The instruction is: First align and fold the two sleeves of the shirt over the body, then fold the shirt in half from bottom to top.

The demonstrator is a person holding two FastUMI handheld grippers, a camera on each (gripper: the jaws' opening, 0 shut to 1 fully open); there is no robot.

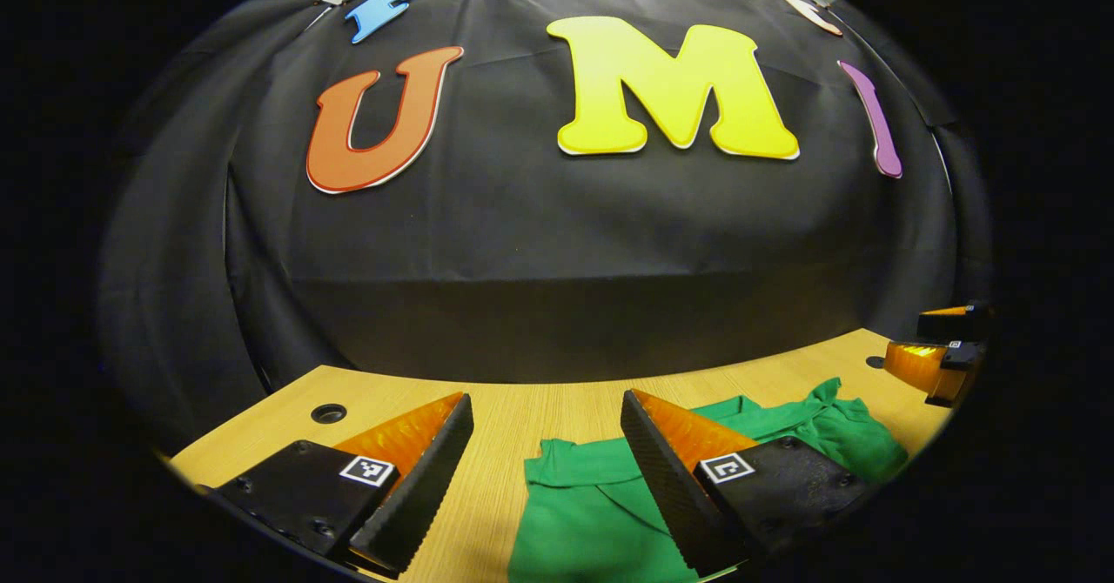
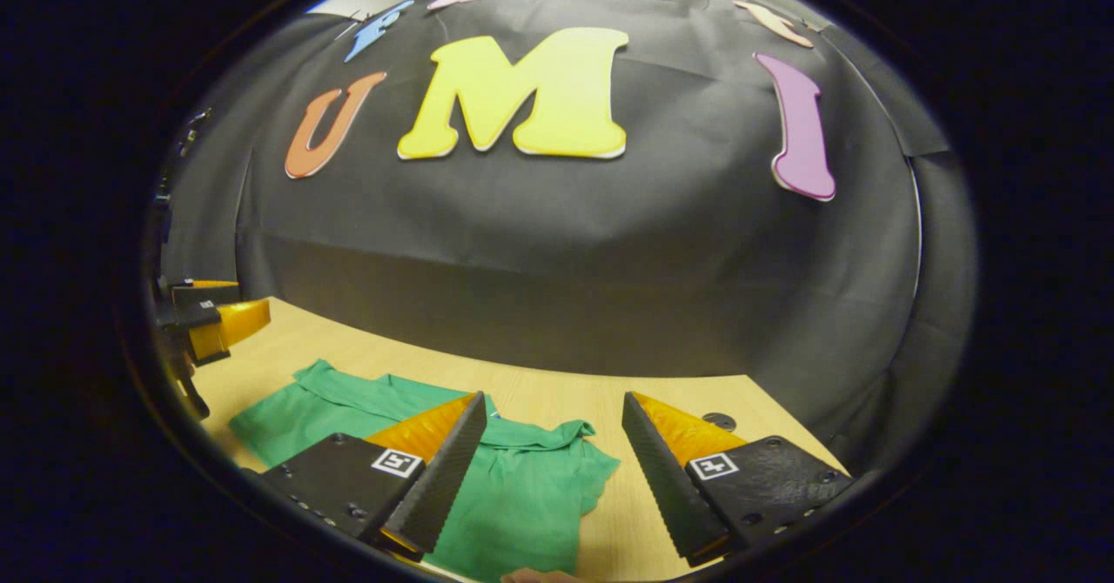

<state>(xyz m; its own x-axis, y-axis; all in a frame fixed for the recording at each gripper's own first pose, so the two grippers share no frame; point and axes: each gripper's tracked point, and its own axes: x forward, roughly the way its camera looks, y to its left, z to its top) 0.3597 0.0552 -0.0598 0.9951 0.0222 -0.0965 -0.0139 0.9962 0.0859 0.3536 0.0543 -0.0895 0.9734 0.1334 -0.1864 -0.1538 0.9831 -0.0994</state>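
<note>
Left tool [image 1: 548,470] above green shirt [image 1: 592,522]

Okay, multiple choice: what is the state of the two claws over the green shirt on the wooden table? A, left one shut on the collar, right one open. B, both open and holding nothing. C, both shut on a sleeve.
B: the left claw and right claw both stand open with a bare gap, above the green shirt lying on the light wooden table.
</note>
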